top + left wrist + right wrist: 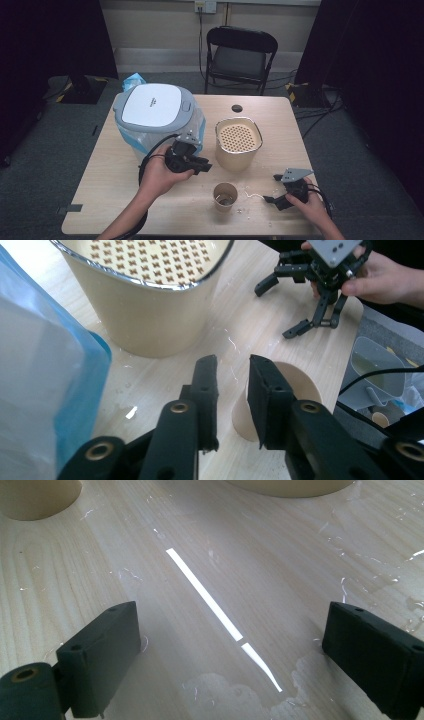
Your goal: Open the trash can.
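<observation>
Paper cup [225,196] stands near the surface's [115,175] front edge, so my left claw [234,371], narrowed but empty, hangs above it, while my right claw [274,188] rests wide open nearby.

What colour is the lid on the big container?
White centre, grey rim; the lid shows best in the high view.

From the high view we look forward and down over the whole pale wooden table [125,200], a black folding chair [240,52] beyond it. In the left gripper view we sit low and close, facing the cream perforated metal pot [150,300] and brown paper cup [290,390], both shared with the high view. In the right gripper view we skim the wet tabletop.
</observation>
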`<state>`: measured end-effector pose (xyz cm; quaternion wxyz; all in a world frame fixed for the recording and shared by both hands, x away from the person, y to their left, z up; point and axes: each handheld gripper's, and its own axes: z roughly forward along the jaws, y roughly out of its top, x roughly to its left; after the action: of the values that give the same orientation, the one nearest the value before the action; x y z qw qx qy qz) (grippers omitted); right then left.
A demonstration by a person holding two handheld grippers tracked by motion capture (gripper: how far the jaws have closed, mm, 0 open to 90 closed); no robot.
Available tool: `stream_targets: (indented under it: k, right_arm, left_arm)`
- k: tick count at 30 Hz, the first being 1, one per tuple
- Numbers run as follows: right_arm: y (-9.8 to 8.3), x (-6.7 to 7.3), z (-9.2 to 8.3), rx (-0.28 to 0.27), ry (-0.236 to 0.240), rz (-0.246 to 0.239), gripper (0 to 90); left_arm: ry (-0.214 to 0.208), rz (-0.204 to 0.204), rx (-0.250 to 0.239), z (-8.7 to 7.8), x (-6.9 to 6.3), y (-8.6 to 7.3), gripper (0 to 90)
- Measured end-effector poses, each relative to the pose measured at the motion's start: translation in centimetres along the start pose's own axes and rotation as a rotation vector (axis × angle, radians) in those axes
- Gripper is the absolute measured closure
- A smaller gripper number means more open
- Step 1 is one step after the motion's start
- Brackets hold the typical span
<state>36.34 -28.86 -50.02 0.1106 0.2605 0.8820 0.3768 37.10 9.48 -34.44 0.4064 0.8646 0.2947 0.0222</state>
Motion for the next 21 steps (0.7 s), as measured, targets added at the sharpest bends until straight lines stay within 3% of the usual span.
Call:
stream_targets:
  k: [10,21]
  right_arm:
    - [0.0,0.0,0.0,0.0,0.0,-0.001,7.5]
    - [0.0,0.0,0.0,-0.001,0.0,-0.002,7.5]
  left_arm:
    - [0.037,-0.008,-0.017,-0.8,0.1,2.1,81.6]
    - [0.026,-0.029,-0.024,-0.6,0.5,3.7,86.4]
